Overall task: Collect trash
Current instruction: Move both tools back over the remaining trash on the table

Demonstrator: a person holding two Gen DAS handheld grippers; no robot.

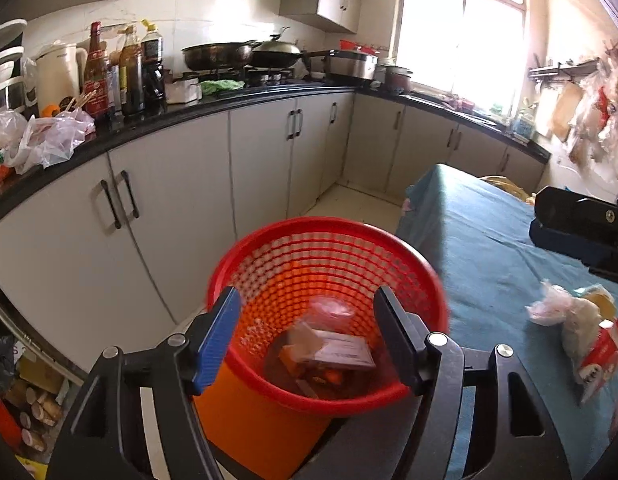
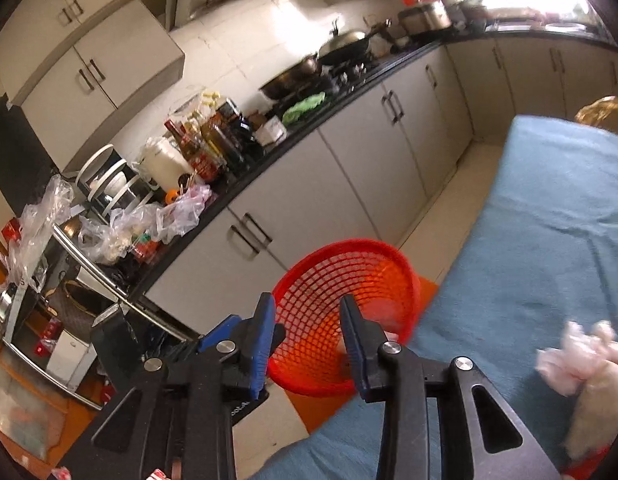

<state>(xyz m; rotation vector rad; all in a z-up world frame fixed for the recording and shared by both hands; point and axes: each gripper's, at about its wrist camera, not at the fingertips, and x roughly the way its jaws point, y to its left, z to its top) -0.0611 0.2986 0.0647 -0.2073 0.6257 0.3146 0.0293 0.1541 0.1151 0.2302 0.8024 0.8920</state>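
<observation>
A red mesh basket (image 1: pixel 329 232) stands beside the blue-clothed table (image 1: pixel 489 240). A small flat box (image 1: pixel 341 350) and a clear wrapper (image 1: pixel 333 308) lie in its bottom. My left gripper (image 1: pixel 308 300) hangs open above the basket, with nothing between its pads. In the right wrist view my right gripper (image 2: pixel 307 302) is also open and empty, just short of the basket (image 2: pixel 341 246), over the table's edge (image 2: pixel 549 240). A crumpled pale wrapper and a white food bag (image 1: pixel 581 320) lie on the cloth to the right, also seen as a blurred heap (image 2: pixel 577 356).
The basket rests on an orange base (image 1: pixel 249 420). A black countertop (image 1: pixel 189 108) with bottles, pans and plastic bags runs along the left above grey cabinets (image 1: pixel 181 208). A black and dark-blue device (image 1: pixel 581 220) sits at the right edge over the table.
</observation>
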